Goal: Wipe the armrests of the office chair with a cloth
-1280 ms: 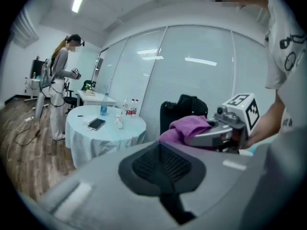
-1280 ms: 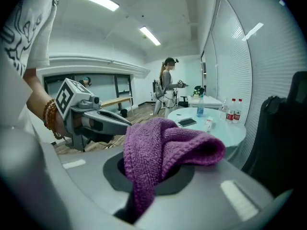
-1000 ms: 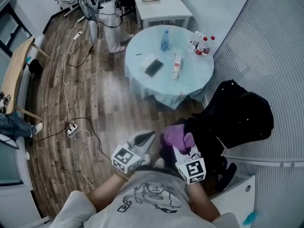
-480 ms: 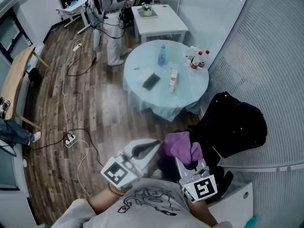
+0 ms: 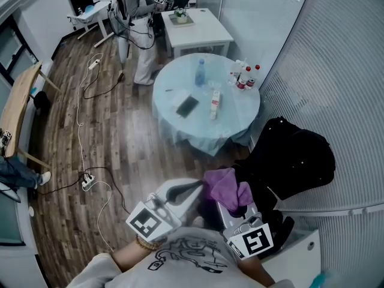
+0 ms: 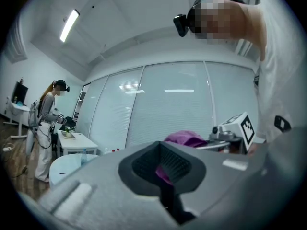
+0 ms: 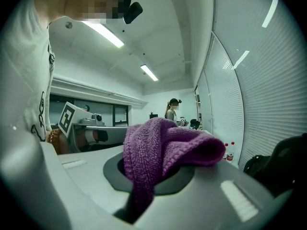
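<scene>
None of the wiping appears done: the purple cloth is pinched in the right gripper's jaws, lower centre, beside the black office chair; the left gripper's jaws are closed, empty.

Cloth: purple, coarse knit, bunched up. It's pinched in the right gripper, jaws closed on it. In the right gripper view the cloth folds over the jaw tips in a thick hump, and one strip runs down into the slot between the jaws. The free end flops right.

Office chair: black and bulky, at the person's right against the white slatted wall, back toward the wall. The surface looks like dark fabric with a few small glints. Armrests can't be made out in the black mass.

The cloth sits just beside the chair's near-left edge. Can't tell if they touch.
</scene>
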Available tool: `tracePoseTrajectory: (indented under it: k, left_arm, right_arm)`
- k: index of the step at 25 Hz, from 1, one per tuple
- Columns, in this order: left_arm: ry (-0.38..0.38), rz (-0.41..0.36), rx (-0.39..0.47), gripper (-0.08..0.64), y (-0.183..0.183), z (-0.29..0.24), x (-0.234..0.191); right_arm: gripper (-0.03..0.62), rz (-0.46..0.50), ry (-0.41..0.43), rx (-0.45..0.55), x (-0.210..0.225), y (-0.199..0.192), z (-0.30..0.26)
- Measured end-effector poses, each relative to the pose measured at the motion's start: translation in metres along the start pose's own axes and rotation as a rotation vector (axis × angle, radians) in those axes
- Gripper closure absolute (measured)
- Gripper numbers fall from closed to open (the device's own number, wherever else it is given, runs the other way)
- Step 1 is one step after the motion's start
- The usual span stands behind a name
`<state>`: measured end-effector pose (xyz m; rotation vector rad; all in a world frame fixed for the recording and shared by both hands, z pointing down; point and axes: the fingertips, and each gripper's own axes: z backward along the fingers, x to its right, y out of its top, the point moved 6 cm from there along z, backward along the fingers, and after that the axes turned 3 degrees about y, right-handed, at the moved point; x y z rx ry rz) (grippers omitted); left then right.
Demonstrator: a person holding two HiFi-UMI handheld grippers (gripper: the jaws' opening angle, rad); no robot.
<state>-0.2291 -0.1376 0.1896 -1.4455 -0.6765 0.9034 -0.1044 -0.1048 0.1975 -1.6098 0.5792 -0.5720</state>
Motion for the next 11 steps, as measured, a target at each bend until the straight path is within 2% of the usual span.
tracePoseTrajectory:
  k: [11]
  left_arm:
    - [0.000,-0.003,-0.004,0.558,-0.0022,-0.0011,-0.0012]
  right_arm:
    - [0.563,-0.004,-0.016,-0.012,0.0039,-0.0001,-0.0001]
